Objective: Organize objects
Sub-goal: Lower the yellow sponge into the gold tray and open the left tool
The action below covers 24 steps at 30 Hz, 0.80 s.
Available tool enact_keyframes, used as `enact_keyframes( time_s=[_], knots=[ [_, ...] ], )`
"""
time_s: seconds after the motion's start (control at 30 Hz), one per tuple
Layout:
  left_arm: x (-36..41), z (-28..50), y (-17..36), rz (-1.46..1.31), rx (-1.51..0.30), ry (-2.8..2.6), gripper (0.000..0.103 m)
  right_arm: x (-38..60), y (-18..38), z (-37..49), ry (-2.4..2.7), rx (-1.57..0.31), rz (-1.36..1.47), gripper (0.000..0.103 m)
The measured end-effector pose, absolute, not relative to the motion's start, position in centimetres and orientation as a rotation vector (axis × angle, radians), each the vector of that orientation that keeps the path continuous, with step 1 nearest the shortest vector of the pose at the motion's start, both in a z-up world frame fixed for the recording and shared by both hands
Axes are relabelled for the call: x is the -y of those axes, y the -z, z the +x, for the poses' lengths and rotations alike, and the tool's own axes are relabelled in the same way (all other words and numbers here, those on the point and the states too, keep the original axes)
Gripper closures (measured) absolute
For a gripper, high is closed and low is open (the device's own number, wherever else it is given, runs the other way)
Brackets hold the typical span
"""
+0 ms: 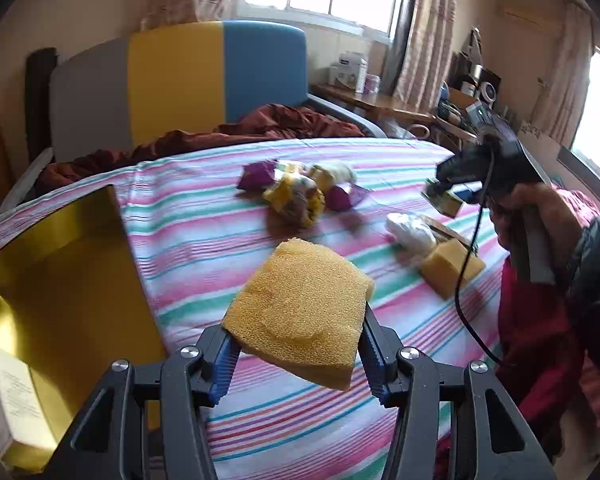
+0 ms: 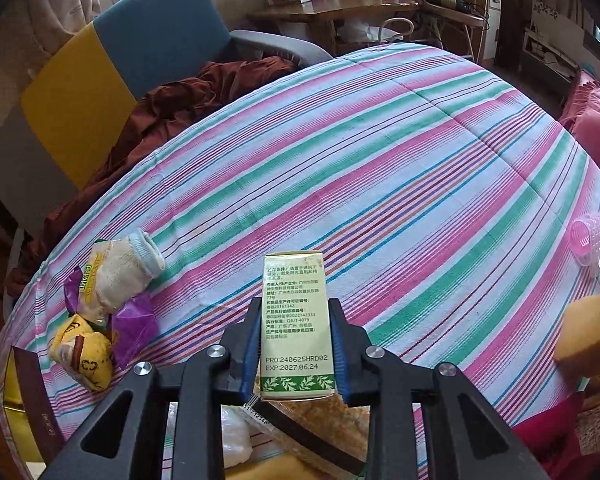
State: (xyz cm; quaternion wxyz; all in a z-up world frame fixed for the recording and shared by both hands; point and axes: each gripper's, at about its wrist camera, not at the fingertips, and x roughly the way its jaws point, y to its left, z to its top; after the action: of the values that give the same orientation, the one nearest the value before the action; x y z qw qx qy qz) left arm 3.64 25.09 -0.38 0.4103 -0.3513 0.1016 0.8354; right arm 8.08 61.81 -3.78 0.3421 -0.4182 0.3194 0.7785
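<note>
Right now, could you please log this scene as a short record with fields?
surface: striped bedsheet
left gripper: shut on yellow sponge, held above the sheet
right gripper: shut on green carton, upright between the fingers
container: gold box, open, at the left
still loose: snack packets, second sponge, pink roller

left claw [image 1: 298, 354]: clamped on yellow sponge [image 1: 300, 312], held above striped bed [image 1: 204, 240] | gold box [image 1: 72, 280]: open, at left | snack packets [image 1: 296, 192]: piled mid-bed | right claw [image 1: 446, 196]: gripping small green box [image 1: 444, 200] above second sponge [image 1: 452, 268]
</note>
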Motion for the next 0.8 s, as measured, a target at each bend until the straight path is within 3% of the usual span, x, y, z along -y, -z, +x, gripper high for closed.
enact_keyframes(
  time_s=[0.43, 0.8],
  knots=[
    [-8.6, -7.8, -3.3, -1.034, -0.081, -2.519, 0.049, -60.6, 2.4, 7.4, -2.111, -0.754, -1.048, 0.074],
    [-3.7, -15.7, 1.8, -1.293, -0.027, -2.581, 0.048, -60.2, 2.3, 7.0, -2.128, -0.723, -1.053, 0.073]
  ],
)
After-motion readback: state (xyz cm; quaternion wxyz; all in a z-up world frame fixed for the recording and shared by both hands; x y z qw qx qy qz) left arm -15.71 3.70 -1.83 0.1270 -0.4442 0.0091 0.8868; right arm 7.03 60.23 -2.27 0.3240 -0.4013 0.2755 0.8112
